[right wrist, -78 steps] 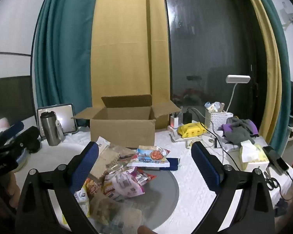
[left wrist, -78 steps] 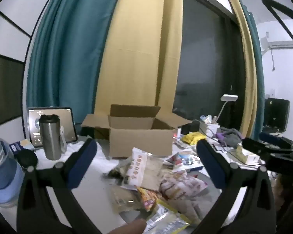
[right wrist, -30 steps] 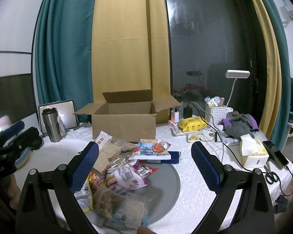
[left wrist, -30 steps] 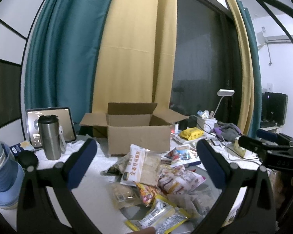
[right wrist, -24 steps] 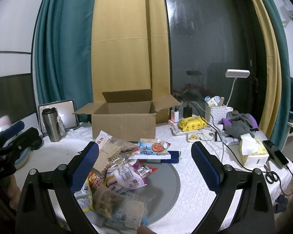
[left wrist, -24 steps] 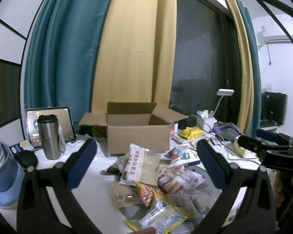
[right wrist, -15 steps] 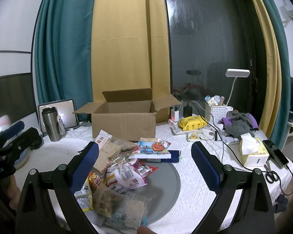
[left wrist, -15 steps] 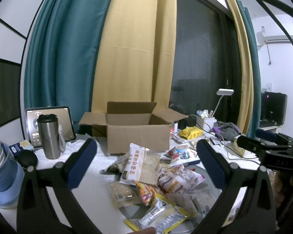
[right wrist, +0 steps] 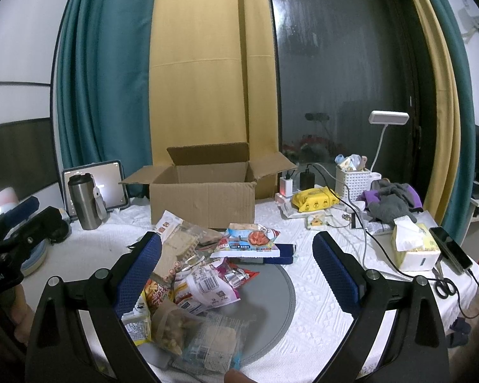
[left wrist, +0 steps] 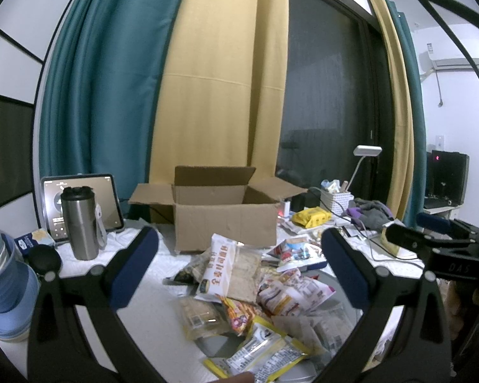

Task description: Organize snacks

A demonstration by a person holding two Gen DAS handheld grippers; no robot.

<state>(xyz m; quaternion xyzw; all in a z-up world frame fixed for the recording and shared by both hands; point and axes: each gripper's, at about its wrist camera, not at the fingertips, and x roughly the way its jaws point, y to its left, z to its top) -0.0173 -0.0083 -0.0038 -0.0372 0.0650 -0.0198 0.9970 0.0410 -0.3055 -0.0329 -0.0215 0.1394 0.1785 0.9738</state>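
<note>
A heap of several snack packets (left wrist: 258, 296) lies on a round grey mat (right wrist: 271, 296) on the white-covered table; it also shows in the right wrist view (right wrist: 194, 281). An open, empty-looking cardboard box (left wrist: 220, 210) stands behind the heap, also in the right wrist view (right wrist: 204, 188). My left gripper (left wrist: 236, 271) is open and empty, above the near side of the heap. My right gripper (right wrist: 236, 271) is open and empty, over the heap and mat. A flat blue snack box (right wrist: 255, 249) lies at the heap's far edge.
A steel tumbler (left wrist: 78, 223) and a tablet (left wrist: 79, 191) stand at the left. A yellow wipes pack (right wrist: 316, 202), a white basket (right wrist: 354, 185), a desk lamp (right wrist: 388, 119), cables, a tissue box (right wrist: 415, 249), a phone (right wrist: 450, 249) and scissors (right wrist: 444, 287) crowd the right side.
Both grippers have risen and pulled back slightly, so more of the snack heap shows. Both stay open and nothing has been picked up.
</note>
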